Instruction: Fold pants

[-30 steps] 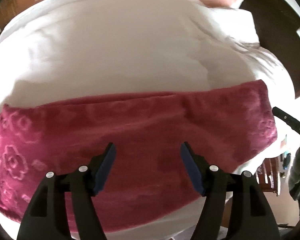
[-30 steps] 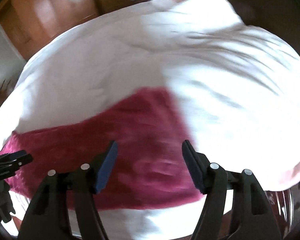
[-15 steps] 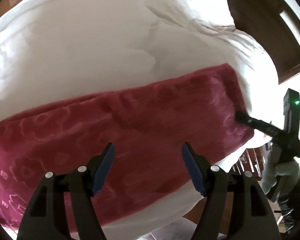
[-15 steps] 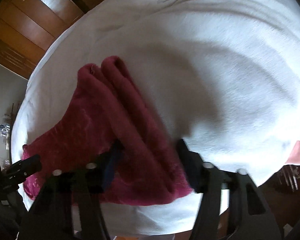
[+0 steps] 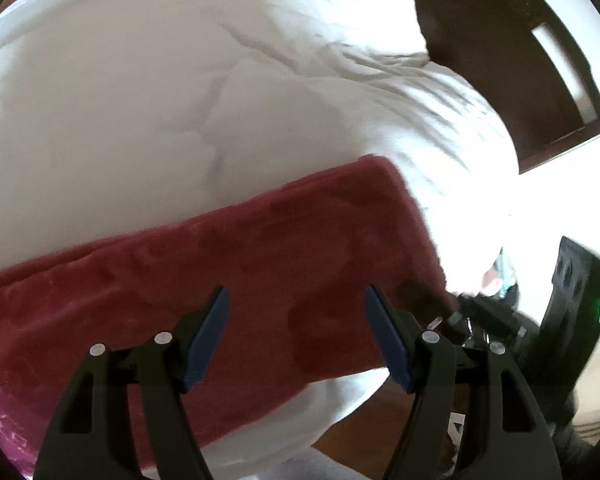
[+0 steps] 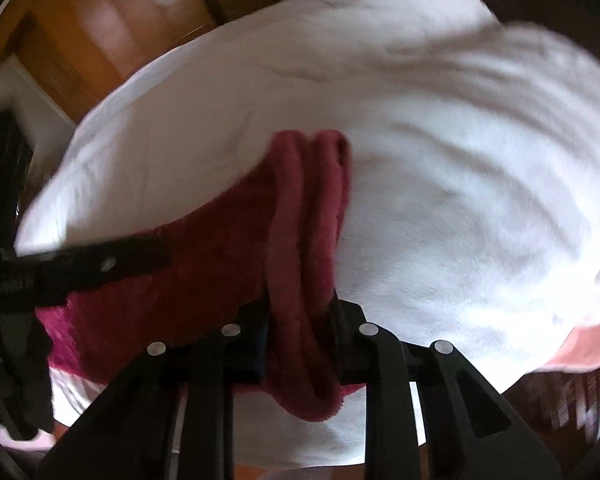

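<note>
The red fleece pants (image 5: 260, 280) lie in a long band on the white bed (image 5: 140, 100). The right hand-held gripper (image 6: 300, 332), jaws just closing, pinches their bunched end; the left hand-held gripper (image 5: 296, 328) hovers wide, empty. Soft, light, floppy fabric: best gripped at edges.

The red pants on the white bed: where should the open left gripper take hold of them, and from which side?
Probably the near long edge of the pants, coming down from above with the left gripper. The cloth lies flat there, and the right gripper already pinches the bunched end.
</note>
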Motion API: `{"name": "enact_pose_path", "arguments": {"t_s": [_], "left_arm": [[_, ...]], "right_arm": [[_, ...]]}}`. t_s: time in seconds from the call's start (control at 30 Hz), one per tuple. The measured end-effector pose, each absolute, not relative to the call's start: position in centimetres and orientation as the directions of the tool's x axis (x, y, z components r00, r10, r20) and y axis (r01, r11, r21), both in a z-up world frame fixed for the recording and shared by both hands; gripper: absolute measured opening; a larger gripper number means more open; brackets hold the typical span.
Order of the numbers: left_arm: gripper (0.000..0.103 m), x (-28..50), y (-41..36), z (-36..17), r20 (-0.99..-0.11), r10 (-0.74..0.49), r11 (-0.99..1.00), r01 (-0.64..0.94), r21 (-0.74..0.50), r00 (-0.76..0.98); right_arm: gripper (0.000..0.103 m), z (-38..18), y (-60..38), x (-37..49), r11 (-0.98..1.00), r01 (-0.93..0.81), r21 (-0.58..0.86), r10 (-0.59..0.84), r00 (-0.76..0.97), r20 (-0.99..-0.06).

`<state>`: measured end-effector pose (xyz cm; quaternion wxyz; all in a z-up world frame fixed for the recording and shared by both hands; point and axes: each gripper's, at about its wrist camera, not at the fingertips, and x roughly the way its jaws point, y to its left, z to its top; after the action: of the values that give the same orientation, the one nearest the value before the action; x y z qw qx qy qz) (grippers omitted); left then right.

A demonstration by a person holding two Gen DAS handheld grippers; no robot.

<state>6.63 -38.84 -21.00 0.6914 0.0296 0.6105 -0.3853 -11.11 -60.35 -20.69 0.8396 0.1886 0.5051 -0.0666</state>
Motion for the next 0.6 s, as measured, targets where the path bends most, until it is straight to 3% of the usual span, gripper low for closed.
{"name": "enact_pose_path", "arguments": {"t_s": [0.17,0.33,0.4,0.6], "left_arm": [[0.074,6.5,-40.7,-20.1,-0.832,-0.549,0.658,0.572,-0.491,-0.083],[0.075,7.4,-42.1,-20.7,-0.816,-0.558,0.644,0.541,-0.54,-0.151],[0.082,8.0,-42.4,-20.7,-0.812,-0.562,0.641,0.539,-0.547,-0.156],[0.082,8.6,-44.1,-20.8,-0.795,-0.553,0.6,0.542,-0.588,-0.25]], "right_arm": [[0.022,-20.0,-55.7,-11.3,0.977,0.213,0.001,-0.106,0.491,-0.865],[0.022,-19.9,-55.3,-12.1,0.972,0.236,0.023,-0.105,0.513,-0.852],[0.022,-19.9,-55.4,-13.2,0.97,0.241,0.037,-0.096,0.517,-0.851],[0.022,-20.3,-53.9,-12.6,0.98,0.2,0.01,-0.101,0.538,-0.837]]}}
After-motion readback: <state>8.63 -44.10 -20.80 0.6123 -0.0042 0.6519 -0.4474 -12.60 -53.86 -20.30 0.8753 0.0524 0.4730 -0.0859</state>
